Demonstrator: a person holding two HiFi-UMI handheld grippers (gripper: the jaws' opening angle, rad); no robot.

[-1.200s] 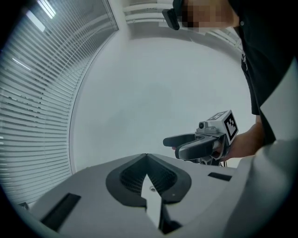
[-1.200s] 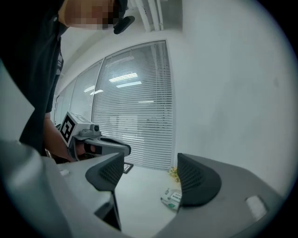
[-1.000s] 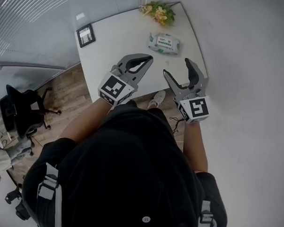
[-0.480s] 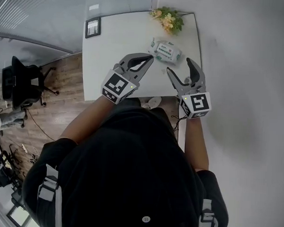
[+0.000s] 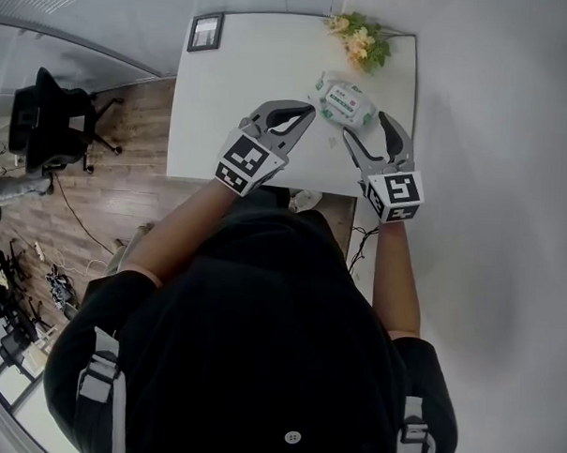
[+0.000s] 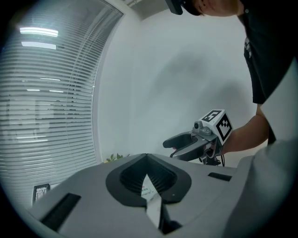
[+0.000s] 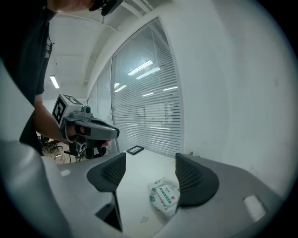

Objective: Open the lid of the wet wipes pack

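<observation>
The wet wipes pack (image 5: 345,102), white with a green label, lies flat on the white table (image 5: 238,87) near its far right side. My left gripper (image 5: 310,110) hovers just left of the pack with its jaws closed tip to tip and nothing in them. My right gripper (image 5: 366,127) hovers at the pack's near right corner. Its jaws stand wide and are closing slightly, with no pad touching the pack. In the right gripper view the pack (image 7: 164,195) lies on the table ahead, between the two jaws of that gripper (image 7: 150,173), lid shut. The left gripper (image 6: 146,158) hides most of the pack (image 6: 150,190).
A bunch of yellow flowers (image 5: 362,41) lies at the table's far right corner, just behind the pack. A small picture frame (image 5: 206,32) stands at the far left corner. A white wall borders the table's right side. An office chair (image 5: 54,117) stands on the wooden floor at the left.
Both grippers have come forward and down over the table to either side of the pack. The right jaws have narrowed a little. The left jaws stay closed.
</observation>
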